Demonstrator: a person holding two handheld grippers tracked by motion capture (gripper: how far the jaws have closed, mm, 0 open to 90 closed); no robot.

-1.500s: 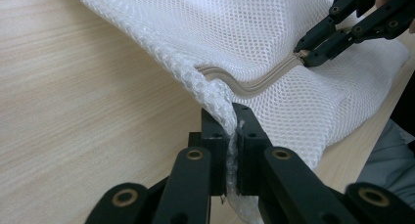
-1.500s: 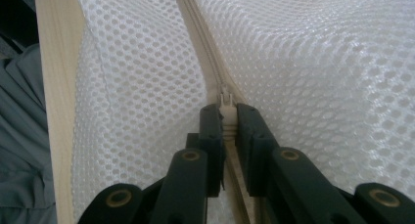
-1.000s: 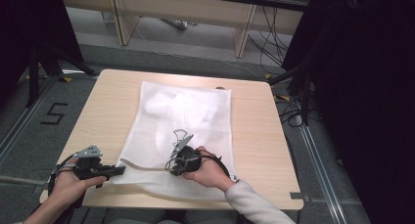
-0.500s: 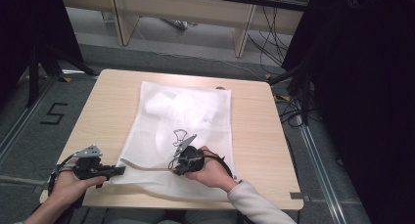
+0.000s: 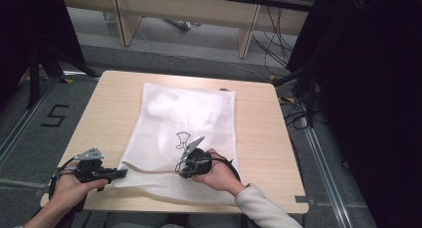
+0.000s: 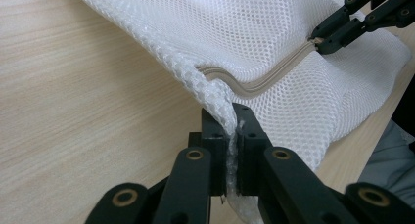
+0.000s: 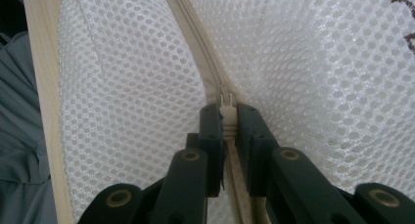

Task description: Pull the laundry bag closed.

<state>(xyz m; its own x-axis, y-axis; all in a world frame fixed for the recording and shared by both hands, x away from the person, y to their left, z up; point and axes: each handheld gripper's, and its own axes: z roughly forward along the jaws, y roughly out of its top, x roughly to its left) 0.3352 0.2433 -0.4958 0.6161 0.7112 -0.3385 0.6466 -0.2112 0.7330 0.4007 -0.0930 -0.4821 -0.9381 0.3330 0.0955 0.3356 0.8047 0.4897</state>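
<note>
High view: a white mesh laundry bag [image 5: 186,133] lies flat on a light wooden table [image 5: 259,133], its near edge towards the person. The left gripper [image 5: 119,173] pinches the bag's near-left corner; the right gripper [image 5: 180,169] sits mid-edge.

Left gripper view: jaws clamped on bunched mesh beside the beige zipper [image 6: 254,84].

Right gripper view: jaws closed on the small zipper pull [image 7: 226,109].

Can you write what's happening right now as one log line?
left gripper: shut on mesh bag corner | right gripper: shut on zipper pull | bag: flat on table
</note>
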